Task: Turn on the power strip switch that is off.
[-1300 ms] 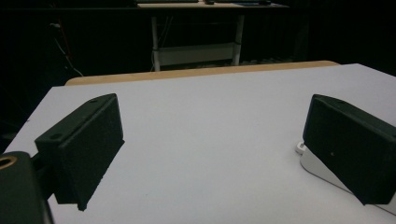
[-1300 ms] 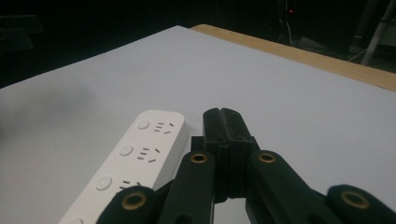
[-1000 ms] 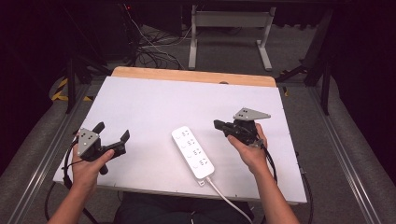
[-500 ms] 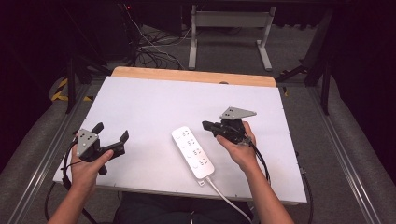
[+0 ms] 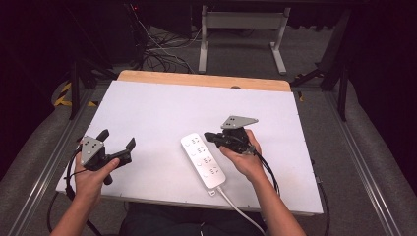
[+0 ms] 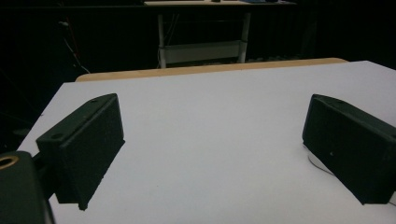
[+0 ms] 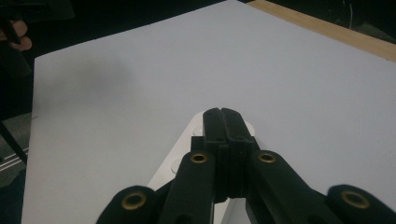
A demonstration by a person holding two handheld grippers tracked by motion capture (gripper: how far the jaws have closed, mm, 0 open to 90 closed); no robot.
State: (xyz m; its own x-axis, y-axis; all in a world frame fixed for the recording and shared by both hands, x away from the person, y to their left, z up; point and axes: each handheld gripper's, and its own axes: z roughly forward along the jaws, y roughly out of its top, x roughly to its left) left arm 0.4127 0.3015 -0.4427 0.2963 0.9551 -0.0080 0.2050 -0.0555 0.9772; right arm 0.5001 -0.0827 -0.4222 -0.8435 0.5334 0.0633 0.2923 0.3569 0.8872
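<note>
While lying lengthwise near the table's (image 5: 147, 103) front edge, its cord trailing off toward the person, the white power strip (image 5: 203, 160) is sitting just under the right gripper (image 5: 211, 135), whose jaws are pressed together on nothing, probably poised to press or nudge it. Well apart at the left, the left gripper (image 5: 129, 147) is idling with jaws spread wide. Socket markings too small to read.
</note>
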